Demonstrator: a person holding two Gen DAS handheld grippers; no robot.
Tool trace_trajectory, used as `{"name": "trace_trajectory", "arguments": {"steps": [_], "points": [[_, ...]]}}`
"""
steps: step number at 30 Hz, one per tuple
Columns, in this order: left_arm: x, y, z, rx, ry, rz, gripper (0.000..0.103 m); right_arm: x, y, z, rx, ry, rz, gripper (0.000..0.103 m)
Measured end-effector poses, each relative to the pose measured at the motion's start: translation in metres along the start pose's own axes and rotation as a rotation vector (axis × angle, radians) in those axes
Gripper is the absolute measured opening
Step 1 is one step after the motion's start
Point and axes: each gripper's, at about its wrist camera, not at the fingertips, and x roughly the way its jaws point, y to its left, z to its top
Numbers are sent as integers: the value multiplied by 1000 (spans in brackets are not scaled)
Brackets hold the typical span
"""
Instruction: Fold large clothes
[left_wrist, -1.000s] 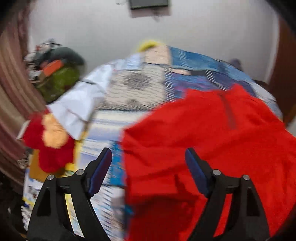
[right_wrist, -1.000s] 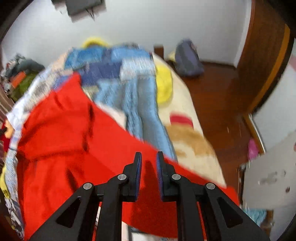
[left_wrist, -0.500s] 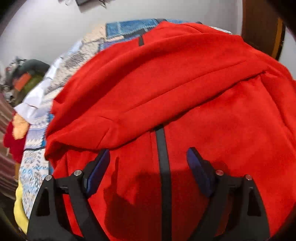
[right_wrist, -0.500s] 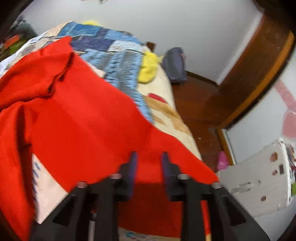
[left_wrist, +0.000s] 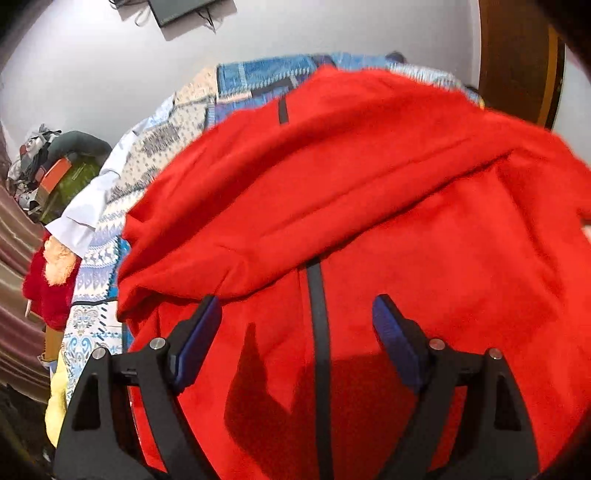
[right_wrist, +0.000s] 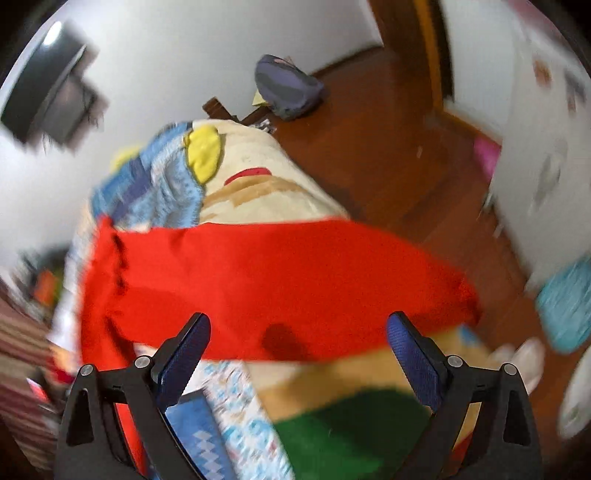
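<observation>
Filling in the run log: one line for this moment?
stage: mid-fold | red garment: on bed, one side folded over | left gripper: open, empty | right gripper: just opened, empty

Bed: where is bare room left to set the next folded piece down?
Free: patchwork quilt beyond the red garment, toward the wall; cream blanket between garment and wooden floor. Crowded: clutter pile at the left edge.

The red garment (left_wrist: 369, 206) lies spread across the patchwork bedspread (left_wrist: 192, 122), its upper part folded over in a thick roll; a dark strip (possibly a zipper, the blur obscures it) runs down its middle.
</observation>
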Motion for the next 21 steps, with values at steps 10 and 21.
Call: {"name": "trace_trajectory", "arguments": {"steps": [10, 21], "points": [[-8, -4, -2, -115, 20, -76, 85, 45, -27, -4, 193, 53, -9, 57], [-21, 16, -1, -146, -35, -24, 85, 11, 54, 37, -24, -202, -88, 10]]}}
